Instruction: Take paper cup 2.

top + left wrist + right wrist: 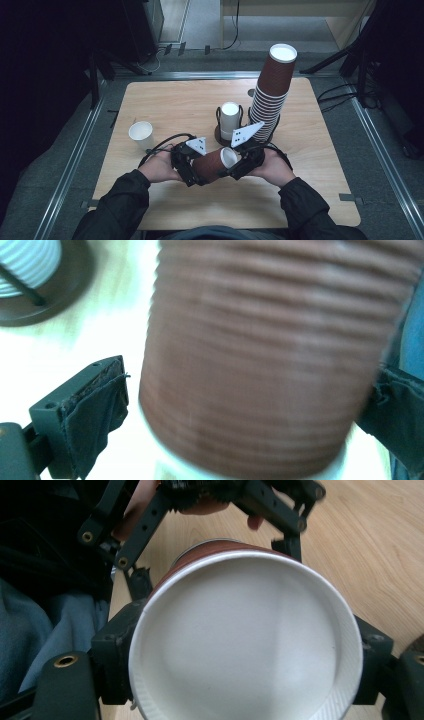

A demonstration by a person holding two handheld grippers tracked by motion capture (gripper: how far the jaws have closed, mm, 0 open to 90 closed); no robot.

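The brown ribbed paper cup [214, 164] lies on its side between my two grippers, low in the middle of the high view, its white mouth turned up and to the right. It has a corrugated brown sleeve, a white rolled rim and a clean white inside, with no dent that I can see. My right gripper [243, 161] holds it at the rim end: in the right gripper view the black jaws sit against both sides of the rim [245, 640], closed on the cup. My left gripper [186, 165] is at the base end; in the left gripper view one pad [95, 410] stands clear of the brown wall [260, 360], so those jaws are open around the cup and not pressing it.

I judge the cup is passing to my right gripper and has yet to be placed. Just above it a white cup [230, 119] stands in the black wire holder [220, 131], the tall leaning stack of brown cups [272, 90] rises at the upper right, and a single white paper cup [141, 134] stands at the left on the wooden table [310, 165]
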